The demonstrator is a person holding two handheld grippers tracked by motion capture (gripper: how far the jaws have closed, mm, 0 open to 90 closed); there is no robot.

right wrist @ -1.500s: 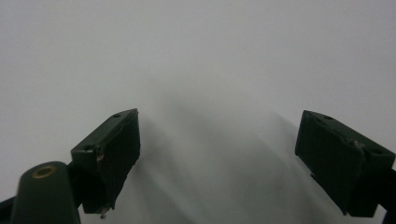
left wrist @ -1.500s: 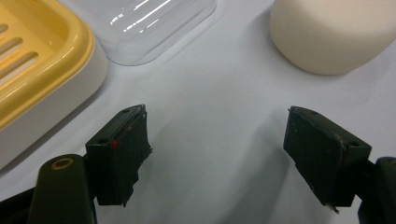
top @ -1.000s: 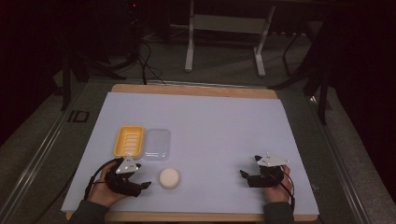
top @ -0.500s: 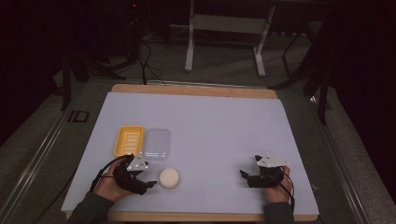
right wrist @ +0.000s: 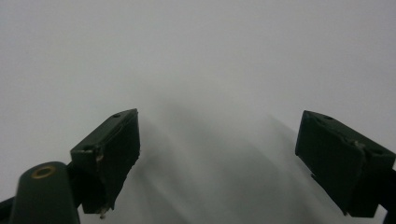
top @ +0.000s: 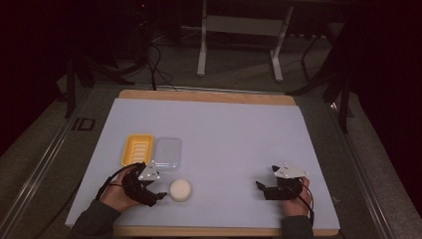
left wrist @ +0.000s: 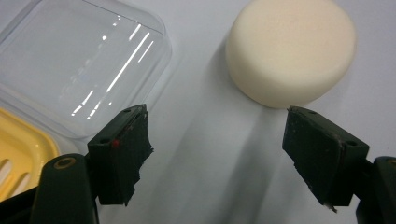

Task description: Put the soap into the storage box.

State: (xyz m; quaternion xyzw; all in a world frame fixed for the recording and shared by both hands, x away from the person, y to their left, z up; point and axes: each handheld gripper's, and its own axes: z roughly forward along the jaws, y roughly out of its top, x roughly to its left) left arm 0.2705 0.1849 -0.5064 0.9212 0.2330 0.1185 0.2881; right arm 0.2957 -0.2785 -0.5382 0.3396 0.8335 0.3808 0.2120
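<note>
Puck [top: 180, 189]: cream, round, flat top, matte foam look, lies on pale desk sheet [top: 234, 144], near front edge. Your left tool [top: 158, 195]: jaws apart, nothing between; puck just beyond right jaw, not touching. Clear glossy lid [top: 167, 154] and yellow slotted tray [top: 137, 149] side by side behind it. Your right tool [top: 260, 186]: jaws wide, empty, well apart from puck.

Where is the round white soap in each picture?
High view: the round white soap lies near the bottom, left of middle, just right of the left gripper.
Left gripper view: the soap is at the top right, beyond the jaws, which stand open.
Right gripper view: bare white mat, no soap.
Shared landmark: the clear lid beside the soap.
</note>
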